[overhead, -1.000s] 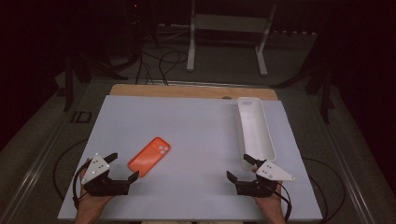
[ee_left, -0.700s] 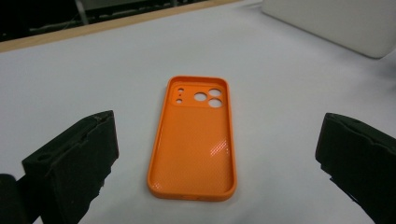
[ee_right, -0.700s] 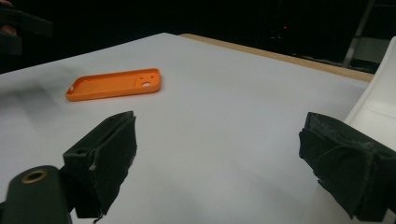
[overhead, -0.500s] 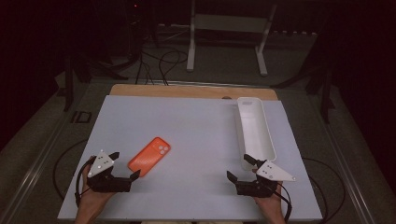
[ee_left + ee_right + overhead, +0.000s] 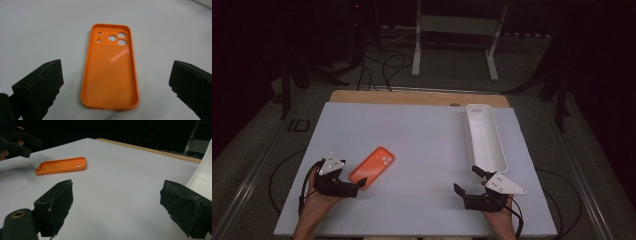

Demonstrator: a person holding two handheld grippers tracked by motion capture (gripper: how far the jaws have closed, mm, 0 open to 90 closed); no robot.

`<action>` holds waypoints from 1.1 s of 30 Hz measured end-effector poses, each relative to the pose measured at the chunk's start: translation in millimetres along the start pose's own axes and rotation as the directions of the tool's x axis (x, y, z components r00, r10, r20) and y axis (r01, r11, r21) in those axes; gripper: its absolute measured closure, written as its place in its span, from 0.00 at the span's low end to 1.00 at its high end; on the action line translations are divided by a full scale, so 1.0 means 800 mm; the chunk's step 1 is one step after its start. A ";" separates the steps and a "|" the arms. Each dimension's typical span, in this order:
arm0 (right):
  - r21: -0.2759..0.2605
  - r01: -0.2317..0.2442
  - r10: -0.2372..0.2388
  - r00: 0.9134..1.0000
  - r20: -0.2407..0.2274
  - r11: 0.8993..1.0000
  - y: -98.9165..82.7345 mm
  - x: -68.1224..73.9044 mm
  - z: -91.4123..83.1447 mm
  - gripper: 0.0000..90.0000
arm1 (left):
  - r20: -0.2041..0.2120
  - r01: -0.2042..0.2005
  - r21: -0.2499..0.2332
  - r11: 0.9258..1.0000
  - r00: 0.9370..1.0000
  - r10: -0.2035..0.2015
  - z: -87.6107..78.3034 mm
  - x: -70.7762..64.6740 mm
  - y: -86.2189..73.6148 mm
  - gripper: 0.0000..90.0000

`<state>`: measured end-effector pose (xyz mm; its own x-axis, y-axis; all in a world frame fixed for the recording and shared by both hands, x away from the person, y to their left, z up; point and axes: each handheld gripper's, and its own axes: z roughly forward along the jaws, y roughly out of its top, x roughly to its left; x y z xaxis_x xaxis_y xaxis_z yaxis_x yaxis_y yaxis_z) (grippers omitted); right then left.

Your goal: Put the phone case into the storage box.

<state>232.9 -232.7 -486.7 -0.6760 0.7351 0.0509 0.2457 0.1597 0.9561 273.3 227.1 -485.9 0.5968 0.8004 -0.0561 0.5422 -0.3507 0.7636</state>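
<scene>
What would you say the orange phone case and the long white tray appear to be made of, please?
The orange phone case looks like soft silicone or flexible plastic: a fine dotted texture inside and one soft glare streak. The long white tray looks like rigid moulded plastic, smooth and matte, with rounded corners and thin even walls; the pictures cannot settle either for certain.

I count one orange phone case (image 5: 372, 167) on my table (image 5: 412, 130), lying hollow side up, with three round camera holes and two smaller ones in its corner panel. There is one long white tray (image 5: 484, 137) and nothing else loose on the white surface. I have two grippers, a left gripper (image 5: 353, 183) and a right gripper (image 5: 468, 181), each with two black jaws.
</scene>
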 end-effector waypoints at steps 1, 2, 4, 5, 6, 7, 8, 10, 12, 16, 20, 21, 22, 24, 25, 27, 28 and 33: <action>0.000 0.000 0.000 1.000 0.000 1.000 0.000 0.000 0.000 0.12 | -0.001 0.001 0.011 1.000 1.000 -0.001 0.003 0.000 0.001 0.00; 0.001 -0.001 0.001 1.000 0.000 1.000 0.000 0.000 0.000 0.12 | 0.000 -0.002 0.020 1.000 1.000 0.002 0.005 0.000 0.001 0.00; 0.001 -0.001 0.001 1.000 0.000 1.000 0.000 0.000 0.000 0.12 | -0.002 -0.002 0.042 0.999 1.000 0.002 0.011 -0.001 0.002 0.00; 0.001 0.000 0.000 1.000 0.000 1.000 0.000 0.000 0.000 0.12 | -0.004 -0.003 0.048 0.999 1.000 0.003 0.014 -0.001 0.002 0.00; 0.001 0.001 -0.001 1.000 -0.001 1.000 0.000 0.000 0.000 0.12 | -0.003 -0.002 0.056 0.998 1.000 0.002 0.017 0.000 0.002 0.00; 0.001 0.001 -0.001 1.000 -0.001 1.000 0.000 0.000 0.001 0.12 | -0.003 0.001 0.063 0.998 1.000 0.000 0.020 0.000 0.002 0.00; 0.001 0.000 0.000 1.000 -0.001 1.000 0.000 0.000 0.001 0.12 | -0.008 -0.001 0.071 0.997 1.000 0.001 0.022 0.000 0.001 0.00; 0.002 0.000 0.000 1.000 -0.001 1.000 0.000 0.000 0.001 0.12 | -0.010 -0.005 0.091 0.996 1.000 0.006 0.027 0.000 0.001 0.00; 0.000 0.003 -0.003 1.000 -0.001 1.000 0.000 0.000 0.001 0.12 | -0.009 -0.007 0.102 0.995 1.000 0.008 0.031 0.000 0.001 0.00; 0.004 0.005 -0.005 1.000 -0.001 1.000 0.000 0.001 0.001 0.12 | -0.011 -0.013 0.132 0.991 1.000 0.014 0.039 0.000 -0.001 0.02; 0.005 0.005 -0.005 1.000 -0.002 1.000 0.000 0.001 0.001 0.12 | -0.013 -0.015 0.154 0.988 1.000 0.017 0.045 0.000 -0.002 0.04; 0.005 0.004 -0.004 1.000 -0.002 1.000 0.000 0.001 0.001 0.12 | -0.014 -0.016 0.163 0.986 1.000 0.019 0.046 0.000 -0.003 0.04; 0.004 0.005 -0.005 1.000 -0.002 1.000 0.000 0.001 0.001 0.12 | -0.014 -0.018 0.167 0.986 1.000 0.021 0.047 0.000 -0.003 0.04; 0.005 0.004 -0.004 1.000 -0.002 1.000 0.000 0.001 0.001 0.12 | -0.012 -0.017 0.178 0.984 1.000 0.020 0.049 0.000 -0.004 0.04; 0.005 0.004 -0.004 1.000 -0.002 1.000 0.000 0.001 0.001 0.12 | -0.011 -0.021 0.185 0.982 1.000 0.023 0.050 0.001 -0.004 0.04; 0.005 0.004 -0.004 1.000 -0.002 1.000 0.000 0.001 0.001 0.12 | -0.010 -0.018 0.193 0.981 1.000 0.021 0.052 0.000 -0.004 0.05; 0.004 0.005 -0.005 1.000 -0.002 1.000 0.000 0.001 0.001 0.12 | -0.009 -0.014 0.194 0.981 1.000 0.016 0.053 0.000 -0.005 0.05; 0.006 0.004 -0.004 1.000 -0.003 1.000 0.000 0.001 0.001 0.12 | -0.008 -0.018 0.215 0.976 1.000 0.020 0.058 0.001 -0.006 0.05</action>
<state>233.2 -231.5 -487.3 -0.6788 0.7328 0.0478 0.2468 0.1664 0.9547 298.1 207.0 -519.5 0.6025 0.7973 -0.0357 0.6461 -0.4610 0.6083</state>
